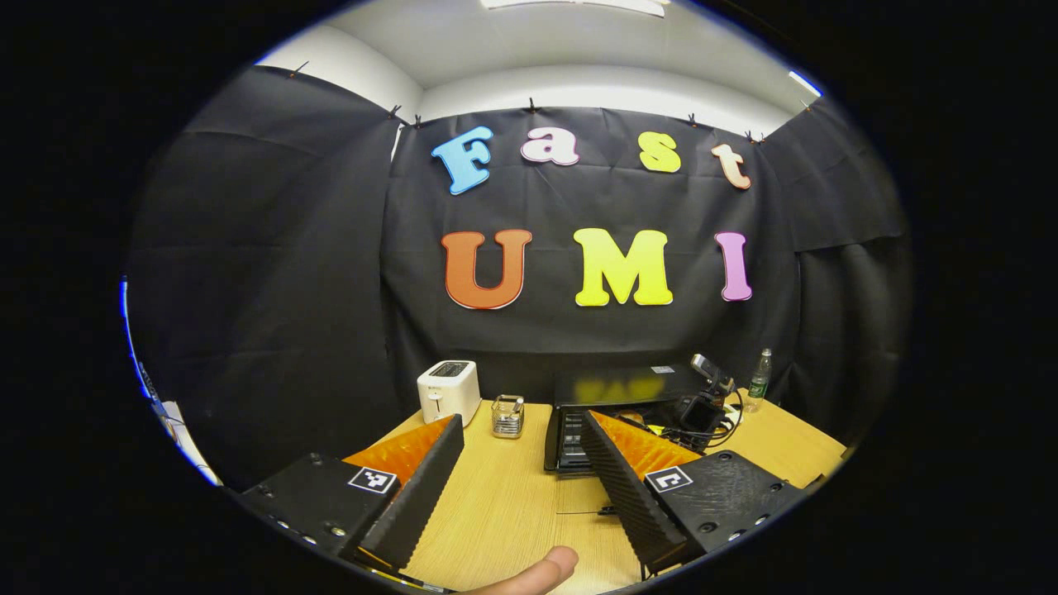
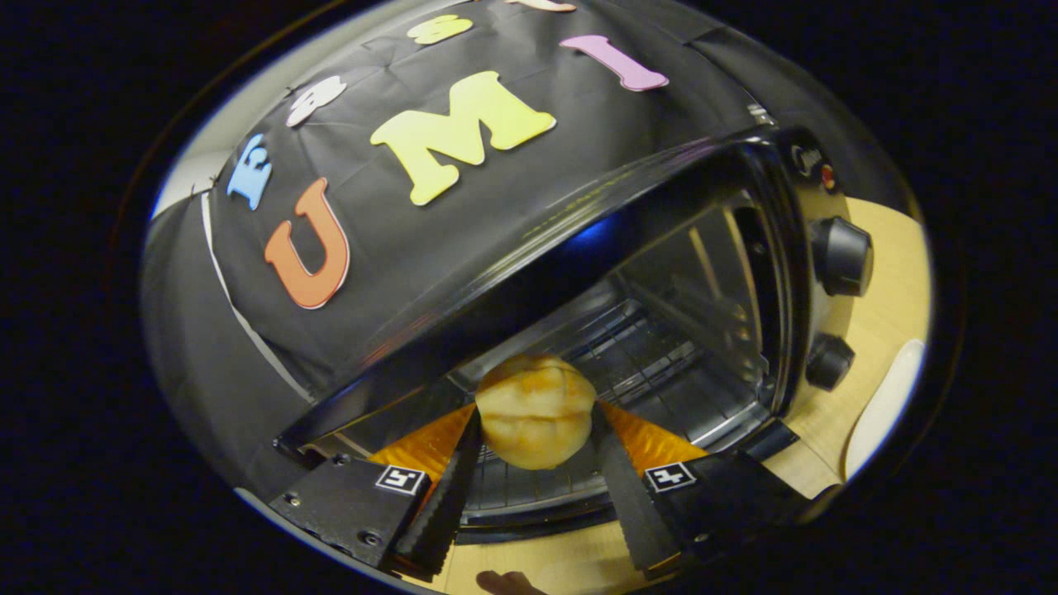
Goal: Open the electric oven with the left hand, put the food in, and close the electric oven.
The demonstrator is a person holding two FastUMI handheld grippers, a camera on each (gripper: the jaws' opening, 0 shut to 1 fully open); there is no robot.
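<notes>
Bun, round and golden-brown, clamped between both fingers of the right gripper, which is rolled sideways and pointed into the open black electric oven; bun sits just over the wire rack at the oven mouth. Two black knobs off to that gripper's right. Left gripper level above the light wooden table, fingers spread, holding nothing. Ahead of it: white toaster, small glass jar, oven beyond its right finger.
</notes>
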